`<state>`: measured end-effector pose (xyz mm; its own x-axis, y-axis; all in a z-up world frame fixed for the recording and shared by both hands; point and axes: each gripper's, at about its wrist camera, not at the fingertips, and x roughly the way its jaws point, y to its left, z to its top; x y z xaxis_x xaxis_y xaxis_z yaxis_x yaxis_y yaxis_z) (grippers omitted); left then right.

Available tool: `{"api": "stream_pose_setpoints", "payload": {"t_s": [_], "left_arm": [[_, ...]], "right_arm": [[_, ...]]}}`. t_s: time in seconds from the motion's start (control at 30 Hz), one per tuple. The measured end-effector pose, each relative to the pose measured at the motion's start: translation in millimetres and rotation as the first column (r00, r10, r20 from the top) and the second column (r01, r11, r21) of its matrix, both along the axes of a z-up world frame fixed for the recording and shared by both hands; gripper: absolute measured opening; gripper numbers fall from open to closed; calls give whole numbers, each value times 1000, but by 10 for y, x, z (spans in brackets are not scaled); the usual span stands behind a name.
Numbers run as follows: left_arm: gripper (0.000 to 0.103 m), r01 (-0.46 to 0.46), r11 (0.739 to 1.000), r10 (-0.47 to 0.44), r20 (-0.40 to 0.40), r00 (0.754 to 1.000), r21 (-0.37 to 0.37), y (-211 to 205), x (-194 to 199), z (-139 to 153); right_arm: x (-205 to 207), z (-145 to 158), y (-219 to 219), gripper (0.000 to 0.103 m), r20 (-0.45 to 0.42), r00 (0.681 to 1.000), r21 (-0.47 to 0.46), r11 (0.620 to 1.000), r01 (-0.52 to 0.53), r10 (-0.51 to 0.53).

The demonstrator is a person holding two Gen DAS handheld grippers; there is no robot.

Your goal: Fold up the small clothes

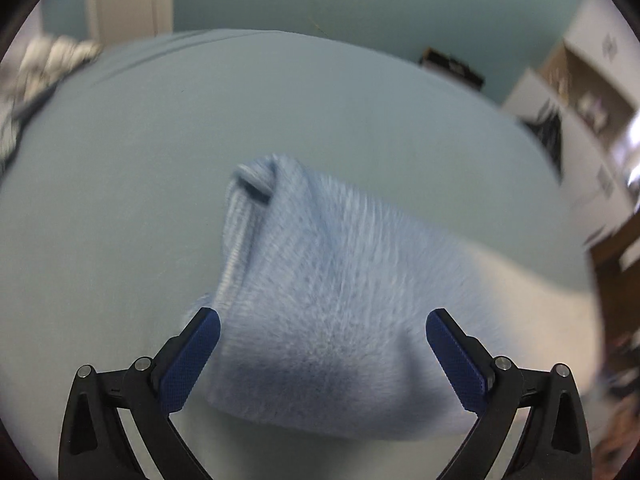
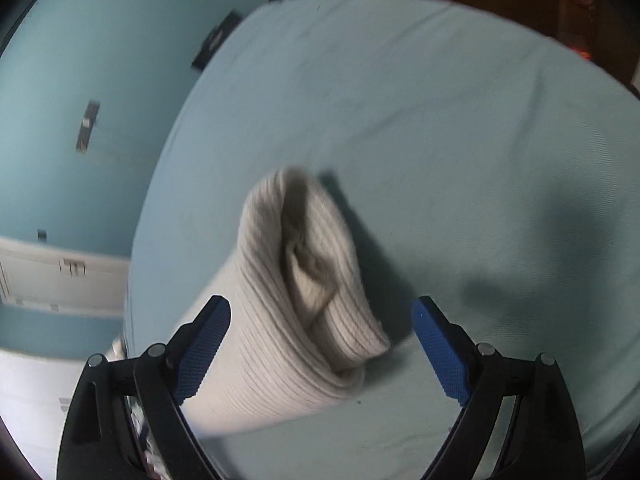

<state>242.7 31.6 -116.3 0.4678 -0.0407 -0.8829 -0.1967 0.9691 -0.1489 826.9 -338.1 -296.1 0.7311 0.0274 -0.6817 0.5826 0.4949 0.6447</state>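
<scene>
**Two open grippers over one soft garment on a pale blue sheet**

Two wrist views show a bed covered by a pale blue-green fitted sheet (image 1: 120, 184), and no writing or brand can be read anywhere; marks on the white furniture at the edges are too blurred to make out.

Starting at the left, the left gripper (image 1: 323, 320) points steeply down at the sheet with its jaws spread wide. Its blue ribbed fingers (image 1: 192, 360) stand well apart. Between them lies a fuzzy light-blue knitted garment (image 1: 332, 300), resting on the sheet with a ribbed hem or cuff (image 1: 240, 232) running up its left edge. The left finger's tip sits just beside that edge; whether it touches the fabric cannot be told. The right finger stands over the garment's right part, and the pads do not press on it. Nothing is gripped.

Further right, the right gripper (image 2: 321, 312) also has its jaws wide open. Its blue textured fingers (image 2: 202, 352) frame the same kind of soft knit, which looks cream-white here: a ribbed rolled end (image 2: 304, 264) with an open mouth showing folds inside. The roll lies on the sheet, leaning against or just beside the left finger, and stays clear of the right finger. It casts a dark shadow to its right on the sheet.

Beyond the bed, a pale blue wall (image 2: 80, 60) and a white cabinet (image 2: 60, 276) show at the left of the right wrist view.
</scene>
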Motion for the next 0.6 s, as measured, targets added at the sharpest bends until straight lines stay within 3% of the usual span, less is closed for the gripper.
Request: {"api": "stream_pose_setpoints", "payload": {"t_s": [0.03,0.07,0.1,0.17,0.27,0.37,0.4,0.43,0.6], "left_arm": [[103,8,999,-8,-13,1000,52,-72,10,-66],[103,28,988,-25,-26,999,151,-179,17,-189],[103,54,979,-50,-24,998,199,-221,-2,-268],[103,77,967,-80,4,997,245,-282,-65,-356],[103,75,971,-75,-9,997,227,-266,-78,-385],[103,62,982,-53,-55,997,177,-163,-18,-405],[103,61,983,-51,-60,997,173,-152,-7,-405],[103,61,984,-51,-64,997,170,-144,-3,-410],[103,68,987,-59,-69,996,142,-121,20,-434]], "right_arm": [[100,53,91,81,6,1000,-34,999,-30,30],[154,98,147,65,6,998,-53,997,-58,59],[226,124,246,57,1,995,-70,992,-104,104],[423,86,407,54,-23,986,-99,981,-164,163],[716,-60,507,54,-128,980,-162,972,-171,151],[799,-120,545,52,-159,981,-139,981,-136,114],[781,-90,565,31,-166,982,-140,983,-116,92],[736,-17,608,22,-162,984,-157,983,-99,73],[359,280,893,14,-81,996,-196,979,-60,45]]}}
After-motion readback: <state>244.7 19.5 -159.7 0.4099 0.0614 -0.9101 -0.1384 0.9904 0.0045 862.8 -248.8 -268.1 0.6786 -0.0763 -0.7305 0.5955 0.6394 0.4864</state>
